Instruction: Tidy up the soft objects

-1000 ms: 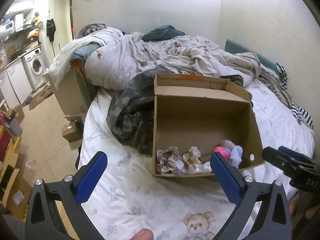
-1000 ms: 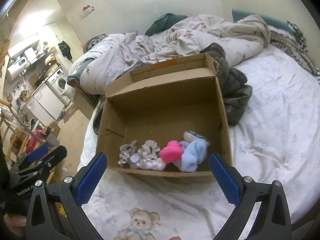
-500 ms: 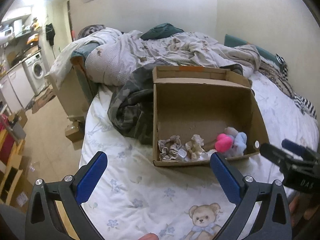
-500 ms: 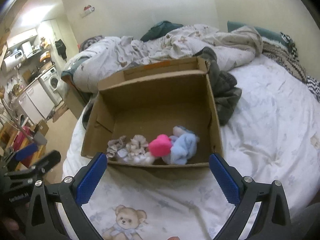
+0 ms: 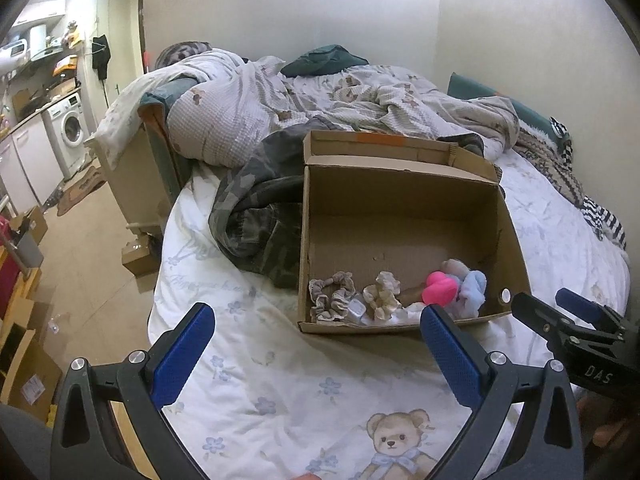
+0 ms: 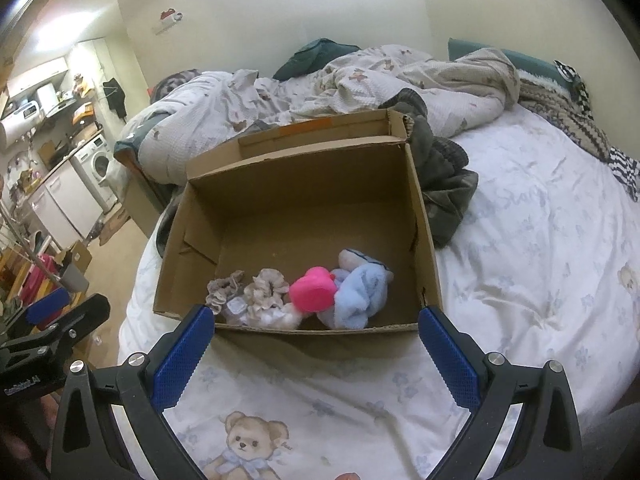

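I hold both grippers off the bed with nothing in either; my left gripper (image 5: 316, 344) stands with its blue pads spread wide and empty, and my right gripper (image 6: 316, 344) the same — wide, gripping nothing. By my reading the gathering step looks done or nearly so, for I can see no loose small soft thing on the white bear-print sheet (image 6: 520, 280) near me; the soft things I can pick out all lie inside the cardboard box (image 6: 424, 248), bunched along its near wall.

From the right wrist view they run in a row: a grey-beige scrunchie (image 6: 224, 286) at the left, a cream scrunchie (image 6: 268, 290) touching it, a pink heart-shaped plush (image 6: 314, 288) in the middle, and a pale blue plush (image 6: 362, 290) pressed against the heart on the right; a small white piece sits below the scrunchies, too small to name. The far part of the box floor is bare.

The whole row lies ahead of my right fingers and above them in the frame, between the two pads but well short of them, with the box's near wall in between; from the left wrist view the box sits ahead and to the right, the heart just above my right-hand pad.

The next move, I judge, calls for a choice — either search the rumpled duvet (image 5: 360, 108) and the dark camouflage garment (image 5: 256, 216) beside the box for anything left, or reach over the near wall to tidy the row.
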Demonstrator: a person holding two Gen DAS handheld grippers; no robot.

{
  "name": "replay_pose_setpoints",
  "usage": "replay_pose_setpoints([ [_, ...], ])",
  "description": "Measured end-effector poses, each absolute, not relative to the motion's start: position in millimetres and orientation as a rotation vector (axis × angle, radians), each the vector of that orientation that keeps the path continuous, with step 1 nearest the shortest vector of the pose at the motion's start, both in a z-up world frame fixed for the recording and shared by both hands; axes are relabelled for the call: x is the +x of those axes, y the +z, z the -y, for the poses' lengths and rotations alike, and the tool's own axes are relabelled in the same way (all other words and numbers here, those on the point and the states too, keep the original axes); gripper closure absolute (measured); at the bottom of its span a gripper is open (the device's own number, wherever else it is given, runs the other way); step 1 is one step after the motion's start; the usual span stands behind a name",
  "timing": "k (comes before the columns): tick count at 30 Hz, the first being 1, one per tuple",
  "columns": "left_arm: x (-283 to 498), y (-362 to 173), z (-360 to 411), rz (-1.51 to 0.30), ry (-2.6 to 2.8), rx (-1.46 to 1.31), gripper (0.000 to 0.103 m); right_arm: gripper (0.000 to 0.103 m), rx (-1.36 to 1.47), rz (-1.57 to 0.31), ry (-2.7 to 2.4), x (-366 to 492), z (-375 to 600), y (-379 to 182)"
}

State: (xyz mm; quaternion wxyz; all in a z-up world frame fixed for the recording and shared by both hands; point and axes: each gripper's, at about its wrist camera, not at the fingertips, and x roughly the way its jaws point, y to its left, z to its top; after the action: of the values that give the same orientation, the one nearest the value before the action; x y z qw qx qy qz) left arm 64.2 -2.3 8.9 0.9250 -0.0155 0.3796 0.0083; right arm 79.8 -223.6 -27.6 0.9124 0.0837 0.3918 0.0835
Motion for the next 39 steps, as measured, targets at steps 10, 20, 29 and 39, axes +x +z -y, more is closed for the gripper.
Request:
replay_pose_setpoints([
  [10, 64.3, 9.4, 1.9, -0.782, 0.012, -0.048, 0.0, 0.0, 0.172, -0.802, 0.167, 80.2, 223.5, -27.7],
  [20, 64.3, 9.3, 1.4, -0.782, 0.012, -0.049, 0.0, 0.0, 0.174, -0.792, 0.165, 79.5, 223.2, -25.5],
  [29, 64.1, 10.9, 4.6, -0.785, 0.005, -0.051, 0.0, 0.0, 0.177, -0.784, 0.166, 78.7, 222.5, -22.6],
  [39, 65.8, 11.6, 8.6, -0.791, 0.002, -0.062, 0.0, 0.0, 0.175, -0.781, 0.167, 79.0, 221.1, -20.8],
])
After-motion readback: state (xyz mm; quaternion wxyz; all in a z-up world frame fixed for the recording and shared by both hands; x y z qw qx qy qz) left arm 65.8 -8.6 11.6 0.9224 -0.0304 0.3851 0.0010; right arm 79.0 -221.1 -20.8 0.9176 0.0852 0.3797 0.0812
